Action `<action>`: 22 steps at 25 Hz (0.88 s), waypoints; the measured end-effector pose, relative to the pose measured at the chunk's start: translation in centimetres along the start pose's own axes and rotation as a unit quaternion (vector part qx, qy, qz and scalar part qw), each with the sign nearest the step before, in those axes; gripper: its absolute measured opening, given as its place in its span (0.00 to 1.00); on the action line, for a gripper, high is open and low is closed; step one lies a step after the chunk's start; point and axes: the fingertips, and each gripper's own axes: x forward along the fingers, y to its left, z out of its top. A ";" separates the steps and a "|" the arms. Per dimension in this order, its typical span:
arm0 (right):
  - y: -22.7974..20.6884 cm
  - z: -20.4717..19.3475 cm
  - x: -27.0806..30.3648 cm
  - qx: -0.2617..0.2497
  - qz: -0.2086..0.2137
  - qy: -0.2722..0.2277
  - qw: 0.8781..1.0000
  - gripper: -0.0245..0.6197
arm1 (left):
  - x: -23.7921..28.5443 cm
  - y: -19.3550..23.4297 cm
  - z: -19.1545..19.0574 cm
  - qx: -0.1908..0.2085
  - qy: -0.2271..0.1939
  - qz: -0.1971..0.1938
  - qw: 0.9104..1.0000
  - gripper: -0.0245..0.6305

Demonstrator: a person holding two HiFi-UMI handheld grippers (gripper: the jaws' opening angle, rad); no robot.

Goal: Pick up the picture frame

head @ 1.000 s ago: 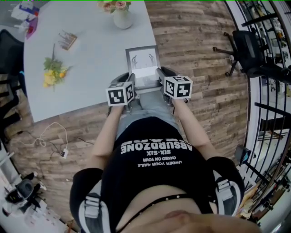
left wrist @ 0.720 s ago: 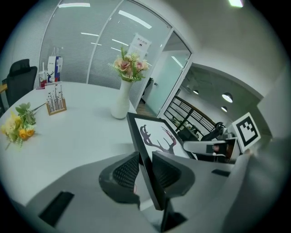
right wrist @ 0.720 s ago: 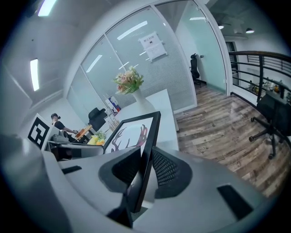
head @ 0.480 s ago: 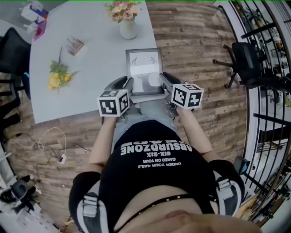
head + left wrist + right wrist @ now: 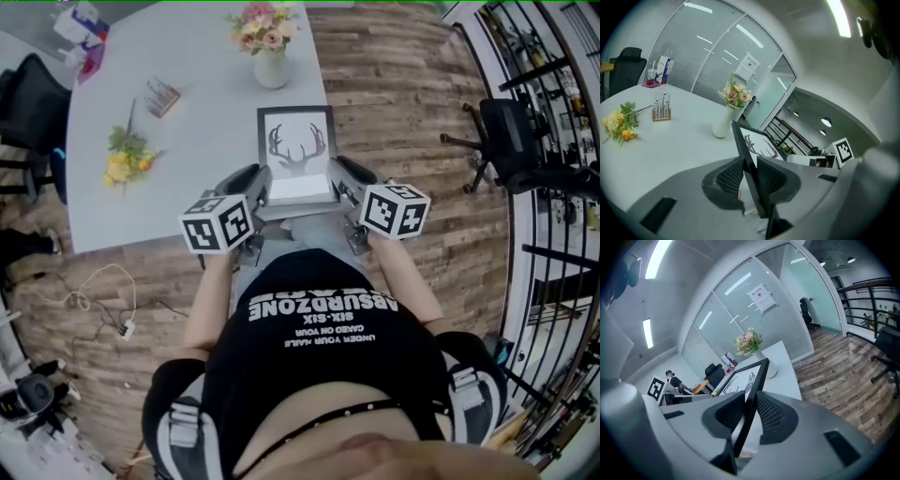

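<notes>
The picture frame (image 5: 296,152) is black-edged with a white mat and a dark antler print. It hangs tilted above the near edge of the white table (image 5: 187,141), held from both sides. My left gripper (image 5: 260,187) is shut on the frame's left edge (image 5: 749,164), which runs between the ribbed pads. My right gripper (image 5: 335,183) is shut on the right edge (image 5: 754,390) the same way. In both gripper views the frame (image 5: 740,378) rises off the table toward the vase.
A white vase of pink flowers (image 5: 269,47) stands at the table's far side behind the frame. A yellow flower bunch (image 5: 124,159) and a small wooden holder (image 5: 162,96) lie to the left. A black office chair (image 5: 506,131) stands on the wood floor at right.
Both grippers have risen with the frame between them. The frame has lifted off the table and tipped up, so its antler print now faces the head camera.
</notes>
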 end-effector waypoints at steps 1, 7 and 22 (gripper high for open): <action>0.2 0.1 0.1 -0.002 0.001 -0.001 1.000 0.18 | -0.2 0.1 0.2 0.001 -0.003 0.001 1.000 0.19; 1.4 0.7 -0.1 -0.014 0.009 -0.016 1.000 0.18 | -1.1 0.1 0.7 -0.004 -0.016 -0.003 1.000 0.19; 2.6 1.1 -0.6 -0.013 0.016 -0.029 0.999 0.18 | -2.1 0.1 1.1 -0.021 -0.026 -0.019 0.999 0.19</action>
